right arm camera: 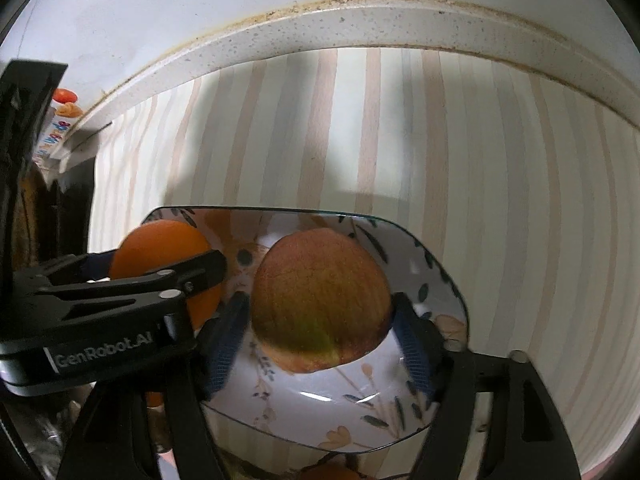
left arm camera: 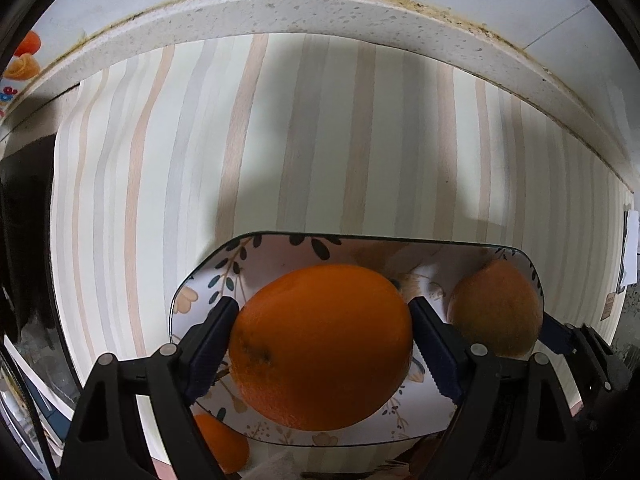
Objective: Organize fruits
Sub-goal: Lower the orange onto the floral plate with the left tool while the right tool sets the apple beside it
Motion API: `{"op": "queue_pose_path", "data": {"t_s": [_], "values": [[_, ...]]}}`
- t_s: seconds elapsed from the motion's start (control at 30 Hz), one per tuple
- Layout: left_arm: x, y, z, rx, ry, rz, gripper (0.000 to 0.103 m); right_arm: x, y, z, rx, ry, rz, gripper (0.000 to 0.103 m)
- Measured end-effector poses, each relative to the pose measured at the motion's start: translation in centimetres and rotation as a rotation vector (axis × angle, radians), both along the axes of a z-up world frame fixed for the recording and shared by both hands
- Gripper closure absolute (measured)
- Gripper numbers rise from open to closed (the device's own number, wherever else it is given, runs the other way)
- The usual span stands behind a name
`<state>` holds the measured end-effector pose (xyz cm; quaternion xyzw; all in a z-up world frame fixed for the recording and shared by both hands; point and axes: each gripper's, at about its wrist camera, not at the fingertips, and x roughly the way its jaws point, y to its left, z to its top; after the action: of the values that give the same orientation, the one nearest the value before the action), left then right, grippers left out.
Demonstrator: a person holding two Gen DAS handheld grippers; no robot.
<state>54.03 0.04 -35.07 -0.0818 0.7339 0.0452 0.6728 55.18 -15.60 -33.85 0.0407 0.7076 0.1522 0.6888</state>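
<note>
Over the flowered plate [left arm camera: 188,300], the left gripper [left arm camera: 322,334] clamps an orange [left arm camera: 320,344] and the right gripper [right arm camera: 320,320] an apple [right arm camera: 320,300], neither yet let go, while another orange [left arm camera: 224,446] waits beside the plate.

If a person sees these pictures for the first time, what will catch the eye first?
First, the big orange filling the lower middle of the left wrist view, clamped between the left gripper fingers above the flowered plate. Next, the reddish-green apple in the right gripper, above the same plate, with the left gripper and its orange close beside it on the left. Behind both lies a striped countertop.
</note>
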Motion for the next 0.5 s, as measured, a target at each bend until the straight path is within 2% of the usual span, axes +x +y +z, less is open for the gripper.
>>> {"op": "queue_pose_path", "data": {"t_s": [0.23, 0.5], "values": [[-0.7, 1.5, 2.3, -0.020, -0.040, 0.035, 0.017, -0.4, -0.4, 1.4, -0.013, -0.003, -0.013, 0.008], [-3.8, 1.8, 7.4, 0.037, -0.128, 0.034, 0.017, -2.5, -1.4, 4.1, -0.098, -0.036, 0.005, 0.008]]}}
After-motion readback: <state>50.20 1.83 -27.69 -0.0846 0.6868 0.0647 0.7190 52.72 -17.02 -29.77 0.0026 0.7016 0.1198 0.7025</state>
